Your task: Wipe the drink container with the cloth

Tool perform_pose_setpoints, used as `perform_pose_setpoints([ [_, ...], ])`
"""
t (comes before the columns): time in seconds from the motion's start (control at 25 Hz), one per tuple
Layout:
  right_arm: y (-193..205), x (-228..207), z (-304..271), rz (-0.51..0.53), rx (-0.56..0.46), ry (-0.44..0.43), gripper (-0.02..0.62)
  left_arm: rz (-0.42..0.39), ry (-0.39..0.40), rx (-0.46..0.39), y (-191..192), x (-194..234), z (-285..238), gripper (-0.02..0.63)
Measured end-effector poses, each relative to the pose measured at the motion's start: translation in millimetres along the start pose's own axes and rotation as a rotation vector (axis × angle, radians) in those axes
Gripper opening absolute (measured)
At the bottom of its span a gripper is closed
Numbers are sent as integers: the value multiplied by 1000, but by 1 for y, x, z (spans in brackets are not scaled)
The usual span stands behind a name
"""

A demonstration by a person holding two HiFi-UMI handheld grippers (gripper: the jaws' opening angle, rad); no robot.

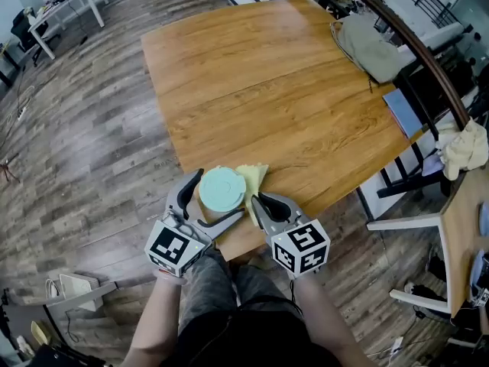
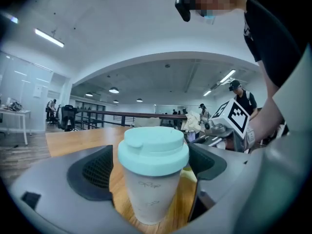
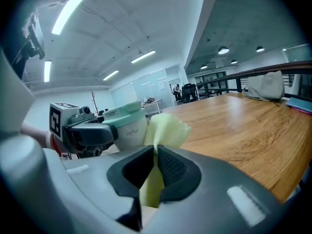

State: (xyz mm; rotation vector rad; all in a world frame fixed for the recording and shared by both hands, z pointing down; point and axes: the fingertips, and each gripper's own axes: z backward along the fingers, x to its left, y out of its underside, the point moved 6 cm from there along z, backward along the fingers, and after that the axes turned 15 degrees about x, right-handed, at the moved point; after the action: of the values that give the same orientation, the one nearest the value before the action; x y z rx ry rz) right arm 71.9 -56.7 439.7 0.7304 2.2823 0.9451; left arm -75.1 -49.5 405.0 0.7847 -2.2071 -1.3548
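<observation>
A pale drink cup (image 1: 222, 189) with a mint-green lid stands upright near the front edge of the wooden table (image 1: 267, 90). My left gripper (image 1: 219, 196) has one jaw on each side of the cup (image 2: 152, 179) and is shut on it. Just right of the cup, my right gripper (image 1: 256, 199) is shut on a yellow cloth (image 1: 252, 178). In the right gripper view the cloth (image 3: 163, 128) sticks up from between the pinched jaws (image 3: 155, 152), with its free end close beside the cup (image 3: 127, 126); I cannot tell whether they touch.
A grey bag (image 1: 374, 48) lies at the table's far right, with a blue notebook (image 1: 403, 112) near the right edge. A chair with a crumpled pale cloth (image 1: 464, 147) stands to the right. The table's front edge runs right under both grippers.
</observation>
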Motion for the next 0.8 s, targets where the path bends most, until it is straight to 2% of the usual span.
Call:
perform_pose_setpoints([
  [0.32, 8, -3, 17, 25, -5, -8, 34, 106, -256, 6, -8, -10, -9, 463],
  [0.48, 14, -7, 25, 30, -2, -7, 34, 114, -352, 27, -10, -13, -11, 463],
  [0.64, 16, -10, 28, 28, 2, -8, 34, 111, -381, 20, -13, -12, -13, 463],
  [0.8, 14, -8, 27, 28, -2, -17, 34, 85, -329, -5, -11, -10, -10, 463],
])
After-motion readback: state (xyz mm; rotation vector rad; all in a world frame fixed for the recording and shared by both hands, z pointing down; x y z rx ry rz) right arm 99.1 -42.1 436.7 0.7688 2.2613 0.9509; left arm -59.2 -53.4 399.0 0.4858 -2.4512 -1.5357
